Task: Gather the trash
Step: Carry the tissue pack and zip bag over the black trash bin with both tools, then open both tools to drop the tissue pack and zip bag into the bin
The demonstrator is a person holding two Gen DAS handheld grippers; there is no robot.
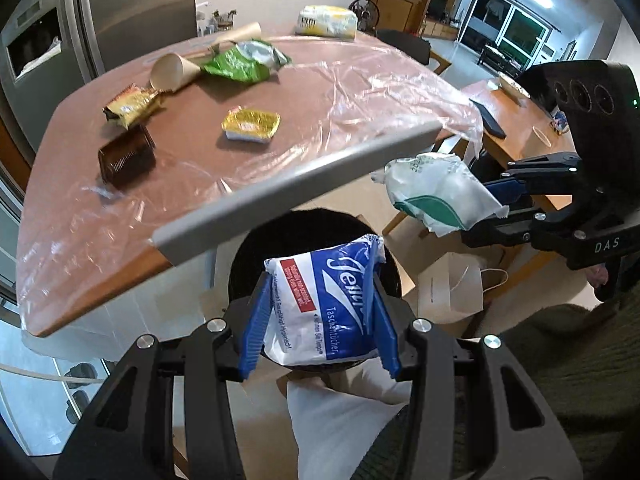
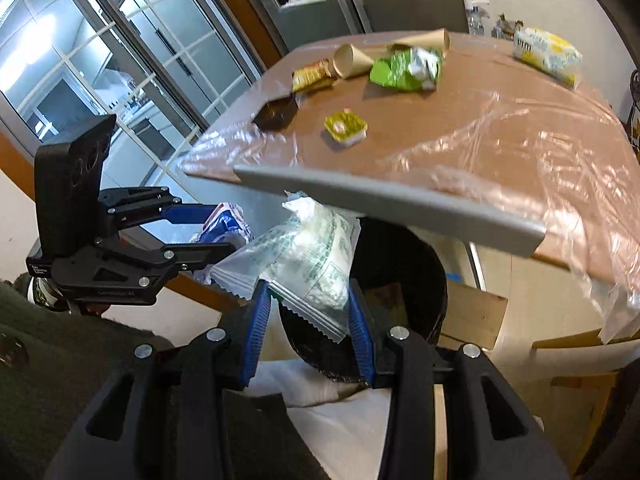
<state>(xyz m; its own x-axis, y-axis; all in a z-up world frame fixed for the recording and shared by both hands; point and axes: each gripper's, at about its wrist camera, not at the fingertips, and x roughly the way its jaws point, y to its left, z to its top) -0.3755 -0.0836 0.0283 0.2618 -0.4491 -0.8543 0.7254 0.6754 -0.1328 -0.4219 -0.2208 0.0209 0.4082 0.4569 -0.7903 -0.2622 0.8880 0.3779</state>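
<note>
My left gripper [image 1: 320, 268] is shut on a blue-and-white tissue pack [image 1: 320, 312] and holds it over the mouth of a black bin [image 1: 276, 236] below the table edge. To its right, my right gripper [image 1: 480, 212] is shut on a clear packet with green print [image 1: 432, 188]. In the right wrist view that packet [image 2: 308, 248] sits pinched between the blue pads of the right gripper [image 2: 309, 286], above the bin [image 2: 404, 256]. The left gripper [image 2: 222, 227] with its tissue pack [image 2: 236, 226] is at the left. A dark green sleeve shows behind each gripper.
On the brown table [image 1: 280, 160], under a clear plastic sheet, lie a green bag [image 1: 244, 60], a paper cone cup [image 1: 174, 70], a gold wrapper [image 1: 132, 106], a brown tray [image 1: 126, 158], a yellow foil tub [image 1: 250, 124] and a yellow-white pack [image 1: 328, 20]. A paper bag [image 1: 452, 284] stands by the bin.
</note>
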